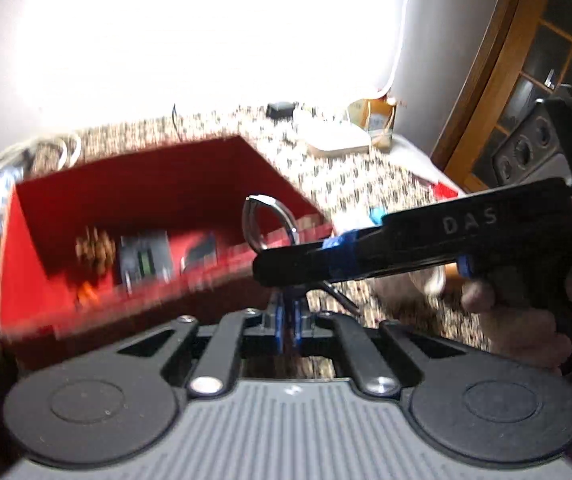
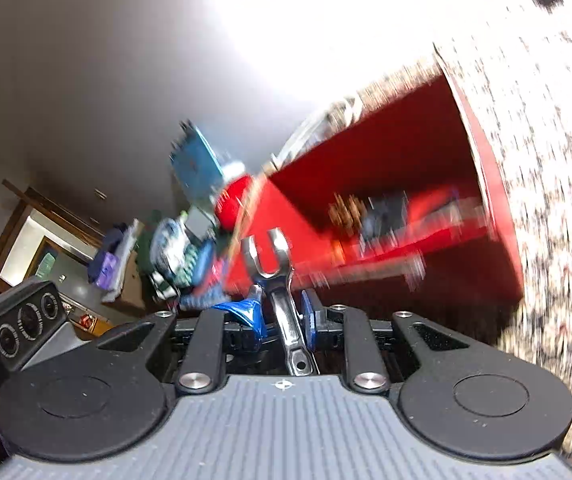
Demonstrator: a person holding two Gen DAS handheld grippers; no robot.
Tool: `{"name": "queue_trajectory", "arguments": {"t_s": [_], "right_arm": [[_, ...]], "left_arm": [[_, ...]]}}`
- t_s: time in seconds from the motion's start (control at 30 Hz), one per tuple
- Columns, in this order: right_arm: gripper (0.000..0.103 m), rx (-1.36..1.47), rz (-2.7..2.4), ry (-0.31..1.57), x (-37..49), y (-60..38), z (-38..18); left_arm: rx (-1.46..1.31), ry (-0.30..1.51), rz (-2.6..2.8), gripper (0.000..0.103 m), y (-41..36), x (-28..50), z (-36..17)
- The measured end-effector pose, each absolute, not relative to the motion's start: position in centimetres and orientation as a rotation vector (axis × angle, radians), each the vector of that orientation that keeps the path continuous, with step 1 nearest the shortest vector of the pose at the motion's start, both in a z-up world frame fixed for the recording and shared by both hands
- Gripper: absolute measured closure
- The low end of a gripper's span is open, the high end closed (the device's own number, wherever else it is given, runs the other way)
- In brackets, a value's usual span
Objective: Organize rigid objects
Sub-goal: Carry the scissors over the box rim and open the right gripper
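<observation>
A silver open-end wrench lies clamped between the blue pads of my right gripper, its forked head pointing at the red box. In the left wrist view the right gripper reaches in from the right, held by a hand, and the wrench head sticks up beyond its fingertips, over the near rim of the red box. Just below it my left gripper is shut, with nothing seen between its pads. Inside the box lie a brown cone-like object and a dark device, both blurred.
The box stands on a speckled tablecloth. A white flat box and a cardboard packet sit at the table's far side. A black unit with round dials is at the right. Blurred clutter lies left of the box.
</observation>
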State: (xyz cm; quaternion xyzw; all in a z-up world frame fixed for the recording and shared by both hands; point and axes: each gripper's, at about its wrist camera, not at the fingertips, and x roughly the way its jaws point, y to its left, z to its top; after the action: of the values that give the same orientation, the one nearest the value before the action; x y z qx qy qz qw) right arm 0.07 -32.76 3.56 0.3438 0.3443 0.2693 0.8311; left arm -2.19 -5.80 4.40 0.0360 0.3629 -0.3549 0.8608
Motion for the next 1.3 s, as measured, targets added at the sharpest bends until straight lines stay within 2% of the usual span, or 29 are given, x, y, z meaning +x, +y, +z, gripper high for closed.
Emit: {"name": "queue_trajectory", "arguments": {"t_s": [0.23,0.47,0.93,1.03,1.3], "right_arm": [[0.101,0.661,0.568,0.694,5.1,-32.0,4.8],[0.101,0.662,0.565,0.732,8.6,-31.3,4.7],[0.1,0.561,0.352,0.755,13.0,-30.8,2.1],[0.095,0.594,0.337,0.754,13.4,-31.3,1.7],[0.094,0.644,0.319,0.728,12.5,-32.4,1.9]], "left_arm": [[0.113,0.772,-0.652,0.102,-7.6,2.4,7.1],[0.155,0.815,-0.552,0.102,-7.8,5.7,7.4],[0.202,0.912,-0.429,0.102,-9.3,11.2,2.3],[0.203,0.938,-0.401,0.102,-9.1,11.9,1.3],[0.197,0.941,-0.307,0.101,-8.3,12.3,1.0]]}}
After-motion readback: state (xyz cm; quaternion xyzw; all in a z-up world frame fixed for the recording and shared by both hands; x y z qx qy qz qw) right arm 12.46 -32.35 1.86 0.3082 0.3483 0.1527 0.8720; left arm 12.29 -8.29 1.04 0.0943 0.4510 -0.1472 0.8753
